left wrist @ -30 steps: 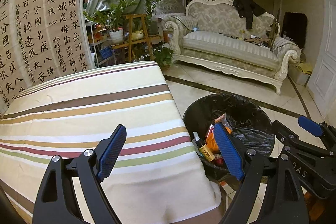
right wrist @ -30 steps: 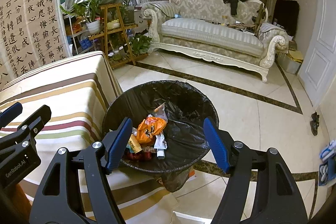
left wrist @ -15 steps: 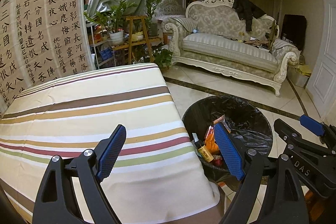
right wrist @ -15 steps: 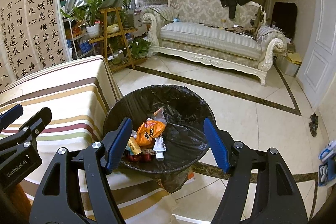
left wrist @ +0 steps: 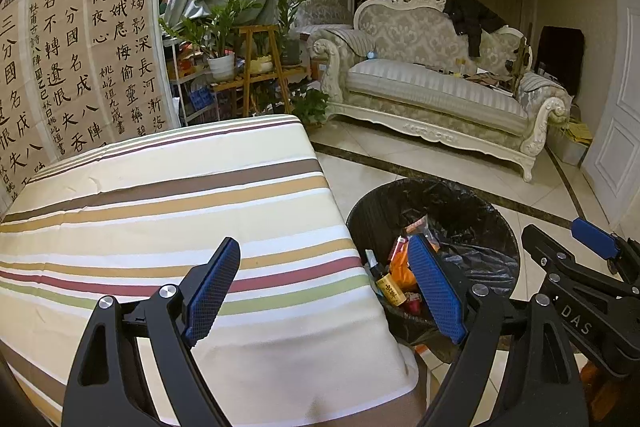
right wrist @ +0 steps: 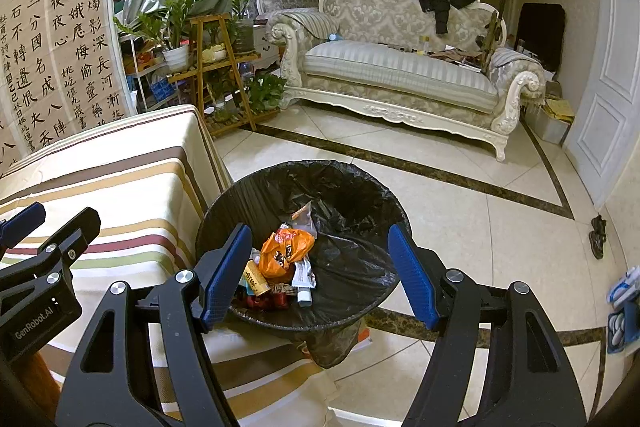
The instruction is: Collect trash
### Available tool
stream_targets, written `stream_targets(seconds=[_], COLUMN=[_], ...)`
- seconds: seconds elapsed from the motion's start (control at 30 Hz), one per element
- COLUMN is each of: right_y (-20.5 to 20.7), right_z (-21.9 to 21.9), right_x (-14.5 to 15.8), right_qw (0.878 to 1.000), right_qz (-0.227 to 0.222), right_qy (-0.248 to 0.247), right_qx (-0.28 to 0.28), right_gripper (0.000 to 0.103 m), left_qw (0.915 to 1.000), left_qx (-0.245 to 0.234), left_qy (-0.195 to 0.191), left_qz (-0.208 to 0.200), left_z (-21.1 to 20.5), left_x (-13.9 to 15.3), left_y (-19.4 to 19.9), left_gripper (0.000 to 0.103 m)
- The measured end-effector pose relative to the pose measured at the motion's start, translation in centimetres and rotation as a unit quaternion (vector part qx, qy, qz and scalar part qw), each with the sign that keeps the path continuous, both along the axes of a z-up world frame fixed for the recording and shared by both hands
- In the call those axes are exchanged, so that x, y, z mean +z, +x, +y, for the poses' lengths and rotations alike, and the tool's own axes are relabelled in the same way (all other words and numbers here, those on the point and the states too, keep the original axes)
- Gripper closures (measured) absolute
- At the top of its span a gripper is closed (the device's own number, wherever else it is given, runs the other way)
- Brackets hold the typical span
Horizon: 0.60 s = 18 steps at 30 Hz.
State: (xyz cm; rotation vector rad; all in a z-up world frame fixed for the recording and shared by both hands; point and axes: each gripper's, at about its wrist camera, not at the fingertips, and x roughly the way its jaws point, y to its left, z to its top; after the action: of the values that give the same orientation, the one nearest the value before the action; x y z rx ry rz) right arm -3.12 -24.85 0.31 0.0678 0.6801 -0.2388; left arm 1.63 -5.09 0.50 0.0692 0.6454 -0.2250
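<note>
A round bin with a black liner (right wrist: 340,183) stands on the floor beside the table; it also shows in the left wrist view (left wrist: 460,199). Inside lie an orange wrapper (right wrist: 284,251), a white tube (right wrist: 305,273), a small yellow bottle (right wrist: 256,279) and red scraps. My right gripper (right wrist: 320,271) is open and empty above the bin's near rim. My left gripper (left wrist: 324,291) is open and empty above the striped tablecloth (left wrist: 160,211) near its right corner. No trash lies on the cloth in view.
A cream sofa (right wrist: 400,71) with a black jacket stands across the tiled floor. A wooden plant stand (right wrist: 220,67) and potted plants sit behind the table. A calligraphy scroll (left wrist: 72,47) hangs at left. A white door (right wrist: 612,67) is at right; shoes lie by it.
Both grippers have drawn back and up a little, so the bin and table look slightly farther. Jaws stay open; nothing was picked up or dropped.
</note>
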Motion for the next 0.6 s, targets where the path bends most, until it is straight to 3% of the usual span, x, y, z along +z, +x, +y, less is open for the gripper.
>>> stream_targets(seconds=[0.6], right_y=[0.03], right_z=[0.02], right_x=[-0.01], right_qw=[1.0], right_qz=[0.0], right_qy=[0.0], right_qx=[0.0], right_gripper=[0.034], left_qw=[1.0], left_qx=[0.001], left_qy=[-0.003], left_qz=[0.005], left_z=[0.08], left_x=[-0.11], left_y=[0.14], left_gripper=[0.02])
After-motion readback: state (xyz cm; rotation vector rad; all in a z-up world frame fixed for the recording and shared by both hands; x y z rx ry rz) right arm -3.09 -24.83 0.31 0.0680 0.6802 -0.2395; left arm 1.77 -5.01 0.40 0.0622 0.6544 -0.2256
